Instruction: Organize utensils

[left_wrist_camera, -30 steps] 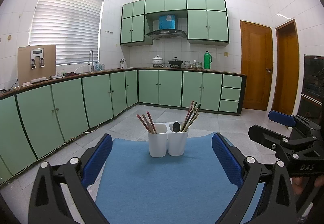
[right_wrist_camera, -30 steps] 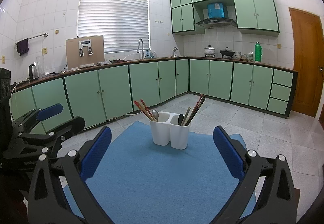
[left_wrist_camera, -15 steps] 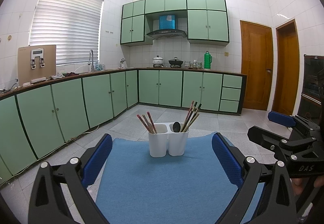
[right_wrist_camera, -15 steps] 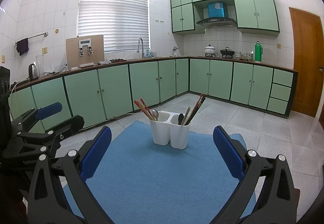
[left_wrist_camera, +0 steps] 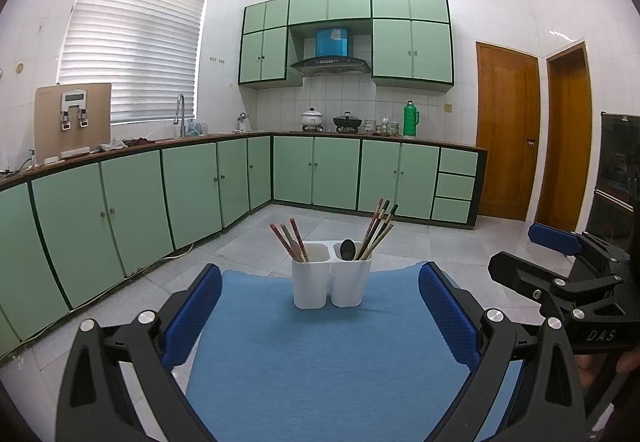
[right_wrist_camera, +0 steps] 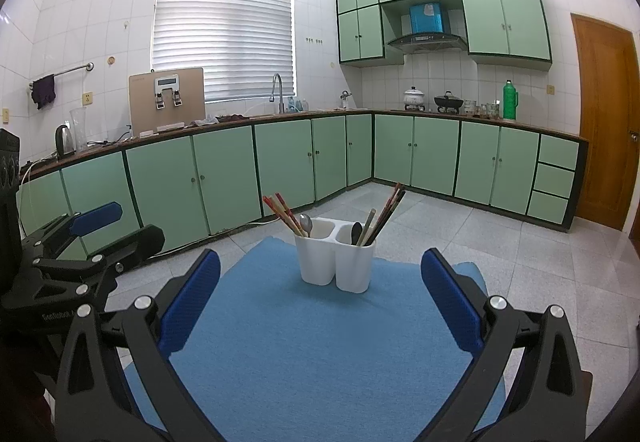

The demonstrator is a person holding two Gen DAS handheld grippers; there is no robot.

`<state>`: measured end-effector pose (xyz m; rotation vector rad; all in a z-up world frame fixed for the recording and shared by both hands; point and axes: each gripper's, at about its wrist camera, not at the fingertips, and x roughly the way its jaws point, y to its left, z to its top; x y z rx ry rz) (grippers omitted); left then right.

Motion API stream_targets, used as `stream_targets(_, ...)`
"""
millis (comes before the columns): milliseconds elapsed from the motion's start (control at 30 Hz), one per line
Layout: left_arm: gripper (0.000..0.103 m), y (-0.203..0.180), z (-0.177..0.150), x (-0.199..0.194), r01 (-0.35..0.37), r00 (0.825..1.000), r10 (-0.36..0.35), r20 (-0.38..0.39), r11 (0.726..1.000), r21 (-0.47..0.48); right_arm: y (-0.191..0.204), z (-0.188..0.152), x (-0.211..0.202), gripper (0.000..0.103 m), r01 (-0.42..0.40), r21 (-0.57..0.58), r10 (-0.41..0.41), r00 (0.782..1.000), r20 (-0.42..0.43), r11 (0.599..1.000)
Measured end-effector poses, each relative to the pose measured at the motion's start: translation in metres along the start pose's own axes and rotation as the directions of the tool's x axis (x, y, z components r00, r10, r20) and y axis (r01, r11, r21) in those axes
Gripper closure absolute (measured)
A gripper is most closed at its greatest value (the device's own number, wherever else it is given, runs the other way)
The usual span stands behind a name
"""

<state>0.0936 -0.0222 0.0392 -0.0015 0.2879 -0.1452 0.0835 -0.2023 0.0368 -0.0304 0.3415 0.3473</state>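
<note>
mat [left_wrist_camera: 320,362] fills lower frame, nothing loose on it | caddy [left_wrist_camera: 332,284] mid-frame, chopsticks [left_wrist_camera: 290,242] + spoon [right_wrist_camera: 306,224] in left cup, ladle [left_wrist_camera: 347,249] + more sticks in right | left gripper [left_wrist_camera: 320,316] wide, empty | right gripper [right_wrist_camera: 320,300] wide, empty | looks basically sorted imo, next just hang back

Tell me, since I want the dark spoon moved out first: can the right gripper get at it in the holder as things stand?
Probably yes. The right gripper is open and holds nothing, and only bare blue cloth lies before the white holder. The dark spoon stands close beside the chopsticks, so these could be nudged.
</note>
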Motion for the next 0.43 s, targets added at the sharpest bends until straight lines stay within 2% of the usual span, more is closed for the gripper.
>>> stream_targets(433, 0.006, -0.0049, 0.0002, 0.0012, -0.009, 1.000, 0.009, -0.016, 1.000, 0.000, -0.0030, -0.0031, 0.0017, 0.005, 0.000, 0.002, 0.000, 1.000, -0.006, 1.000)
